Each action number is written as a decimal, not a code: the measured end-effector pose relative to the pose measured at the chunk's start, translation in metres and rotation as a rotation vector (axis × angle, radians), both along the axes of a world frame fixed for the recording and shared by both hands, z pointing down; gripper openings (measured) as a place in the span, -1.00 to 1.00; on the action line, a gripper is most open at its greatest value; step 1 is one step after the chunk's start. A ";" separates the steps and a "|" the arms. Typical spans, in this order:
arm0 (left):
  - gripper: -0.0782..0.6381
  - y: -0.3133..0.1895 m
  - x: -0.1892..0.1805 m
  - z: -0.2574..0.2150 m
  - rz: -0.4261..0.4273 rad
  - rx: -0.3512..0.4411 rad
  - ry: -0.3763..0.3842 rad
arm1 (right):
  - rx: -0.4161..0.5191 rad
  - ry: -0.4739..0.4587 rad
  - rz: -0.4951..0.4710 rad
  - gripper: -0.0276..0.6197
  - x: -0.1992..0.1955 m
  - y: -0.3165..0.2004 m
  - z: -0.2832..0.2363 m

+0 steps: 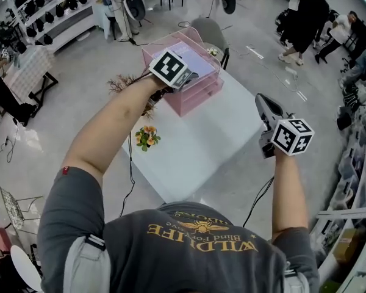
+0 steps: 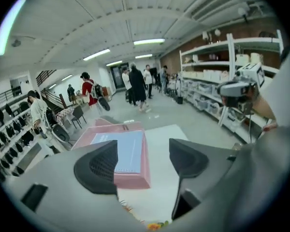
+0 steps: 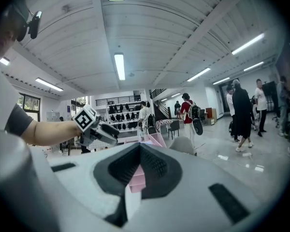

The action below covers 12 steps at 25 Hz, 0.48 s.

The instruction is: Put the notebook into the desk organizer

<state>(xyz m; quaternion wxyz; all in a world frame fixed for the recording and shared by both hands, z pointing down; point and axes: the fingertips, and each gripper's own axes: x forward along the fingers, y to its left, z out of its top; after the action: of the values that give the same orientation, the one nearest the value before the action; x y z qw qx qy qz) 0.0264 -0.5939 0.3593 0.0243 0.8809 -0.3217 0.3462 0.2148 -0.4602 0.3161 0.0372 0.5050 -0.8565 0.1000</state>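
A pink desk organizer (image 1: 198, 99) stands at the far end of the white table (image 1: 213, 139). The pale blue spiral notebook (image 1: 198, 55) lies flat on its top. My left gripper (image 1: 192, 76) hovers just over the organizer's near left corner. In the left gripper view its jaws stand open with nothing between them, and the notebook (image 2: 129, 151) on the organizer (image 2: 135, 178) shows beyond its fingertips (image 2: 106, 166). My right gripper (image 1: 265, 105) is held up over the table's right edge, shut and empty (image 3: 139, 170).
A small bunch of orange flowers (image 1: 147, 137) lies at the table's left edge, with a dried sprig (image 1: 123, 82) behind it. A grey chair (image 1: 208, 32) stands behind the table. Several people (image 1: 308, 17) walk at the back right. Shelving lines both sides.
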 end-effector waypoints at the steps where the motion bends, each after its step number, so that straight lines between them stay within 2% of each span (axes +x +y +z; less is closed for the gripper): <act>1: 0.12 0.012 -0.004 -0.009 0.009 0.014 0.076 | 0.007 0.001 -0.003 -0.91 -0.003 0.002 -0.002; 3: -0.02 0.037 -0.016 -0.025 0.020 0.039 0.221 | 0.023 0.002 -0.009 -0.91 -0.010 0.006 -0.008; 5: -0.14 0.064 -0.032 -0.034 0.024 0.073 0.326 | 0.041 0.005 -0.014 -0.91 -0.016 0.012 -0.013; 9: -0.35 0.111 -0.068 -0.032 0.028 0.140 0.454 | 0.072 0.004 -0.024 -0.91 -0.032 0.027 -0.020; 12: -0.62 0.140 -0.093 -0.025 0.018 0.149 0.567 | 0.088 -0.002 -0.034 -0.91 -0.046 0.040 -0.019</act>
<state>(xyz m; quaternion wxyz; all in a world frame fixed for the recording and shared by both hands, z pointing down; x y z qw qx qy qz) -0.0665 -0.4544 0.3342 0.0454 0.9447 -0.3189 0.0616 0.1692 -0.4205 0.2968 0.0156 0.4915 -0.8685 0.0624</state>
